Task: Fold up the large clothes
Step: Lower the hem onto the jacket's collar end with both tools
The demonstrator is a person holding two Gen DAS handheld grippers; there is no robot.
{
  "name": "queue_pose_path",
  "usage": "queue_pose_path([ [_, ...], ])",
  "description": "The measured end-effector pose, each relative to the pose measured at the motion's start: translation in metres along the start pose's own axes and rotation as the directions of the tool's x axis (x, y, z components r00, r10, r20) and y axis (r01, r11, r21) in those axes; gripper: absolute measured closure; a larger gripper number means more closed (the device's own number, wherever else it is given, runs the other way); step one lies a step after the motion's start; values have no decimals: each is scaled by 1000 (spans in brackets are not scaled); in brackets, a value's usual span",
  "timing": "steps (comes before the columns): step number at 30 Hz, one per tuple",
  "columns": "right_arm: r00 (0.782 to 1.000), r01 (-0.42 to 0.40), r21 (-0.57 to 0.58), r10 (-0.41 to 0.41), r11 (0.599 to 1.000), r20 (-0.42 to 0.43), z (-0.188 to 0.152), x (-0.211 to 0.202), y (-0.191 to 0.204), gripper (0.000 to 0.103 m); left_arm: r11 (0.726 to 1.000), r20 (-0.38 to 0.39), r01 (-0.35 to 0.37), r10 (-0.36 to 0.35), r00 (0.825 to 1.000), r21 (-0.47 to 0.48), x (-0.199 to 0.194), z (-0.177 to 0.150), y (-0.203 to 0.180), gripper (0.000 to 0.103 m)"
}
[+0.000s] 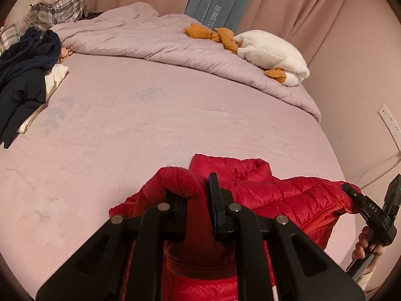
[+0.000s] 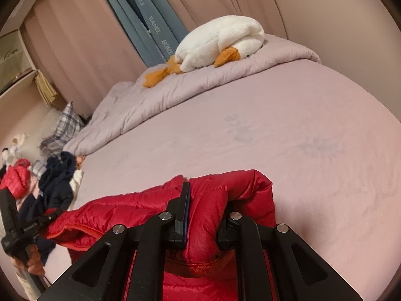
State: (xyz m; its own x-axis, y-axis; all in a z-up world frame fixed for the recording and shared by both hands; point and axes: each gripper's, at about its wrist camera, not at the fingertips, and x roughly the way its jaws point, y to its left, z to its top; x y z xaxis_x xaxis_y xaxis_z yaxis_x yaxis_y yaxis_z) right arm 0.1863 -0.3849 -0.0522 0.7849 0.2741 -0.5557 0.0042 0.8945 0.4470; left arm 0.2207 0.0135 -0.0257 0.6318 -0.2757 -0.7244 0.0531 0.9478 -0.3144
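A red quilted down jacket (image 1: 275, 193) is stretched between both grippers over the near edge of the pink bed (image 1: 150, 115). My left gripper (image 1: 198, 190) is shut on a bunched red fold of it. In the left wrist view the right gripper (image 1: 351, 190) shows at far right, clamped on the jacket's other end, a hand under it. My right gripper (image 2: 208, 195) is shut on a thick fold of the red jacket (image 2: 125, 208). In the right wrist view the left gripper (image 2: 54, 214) bites the jacket's far end at lower left.
A rumpled lilac duvet (image 1: 155, 42) lies across the far side of the bed with a white goose plush (image 1: 270, 52) on it. Dark navy clothes (image 1: 27, 72) are piled at the left beside plaid pillows (image 1: 60, 7). Pink curtains (image 2: 75, 37) hang behind. A wall socket (image 1: 389, 123) sits at the right.
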Motion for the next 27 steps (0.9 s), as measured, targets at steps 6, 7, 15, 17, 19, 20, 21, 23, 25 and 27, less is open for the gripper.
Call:
queue_pose_path([
  [6, 1000, 20, -9, -20, 1000, -21, 6, 19, 0, 89, 1000, -12, -2, 1, 1000, -19, 21, 11, 6, 88],
  [7, 999, 23, -10, -23, 1000, -24, 6, 22, -1, 89, 1000, -12, -3, 2, 1000, -19, 23, 12, 5, 86],
  [15, 995, 73, -13, -74, 997, -70, 3, 53, -5, 89, 998, -53, -49, 47, 998, -37, 59, 13, 13, 85],
  [17, 993, 85, -18, -86, 996, -77, 3, 58, -4, 89, 998, -56, -50, 47, 997, -43, 64, 13, 15, 85],
  [19, 992, 94, -23, -96, 995, -82, 3, 62, -5, 89, 997, -63, -52, 49, 997, -51, 70, 14, 17, 85],
  [20, 992, 97, -24, -98, 995, -84, 3, 64, -5, 89, 997, -68, -53, 50, 996, -51, 72, 14, 18, 85],
  [21, 991, 98, -24, -100, 995, -86, 3, 66, -6, 89, 997, -73, -54, 51, 996, -50, 75, 13, 18, 85],
  [23, 991, 98, -17, -99, 995, -91, 3, 68, -8, 89, 997, -80, -61, 57, 995, -50, 80, 13, 18, 84],
  [25, 990, 98, -7, -98, 995, -101, 3, 71, -10, 88, 997, -82, -61, 57, 995, -45, 82, 12, 19, 80],
  [27, 990, 93, 6, -92, 996, -109, 3, 74, -12, 85, 998, -79, -49, 46, 996, -34, 83, 12, 18, 75],
])
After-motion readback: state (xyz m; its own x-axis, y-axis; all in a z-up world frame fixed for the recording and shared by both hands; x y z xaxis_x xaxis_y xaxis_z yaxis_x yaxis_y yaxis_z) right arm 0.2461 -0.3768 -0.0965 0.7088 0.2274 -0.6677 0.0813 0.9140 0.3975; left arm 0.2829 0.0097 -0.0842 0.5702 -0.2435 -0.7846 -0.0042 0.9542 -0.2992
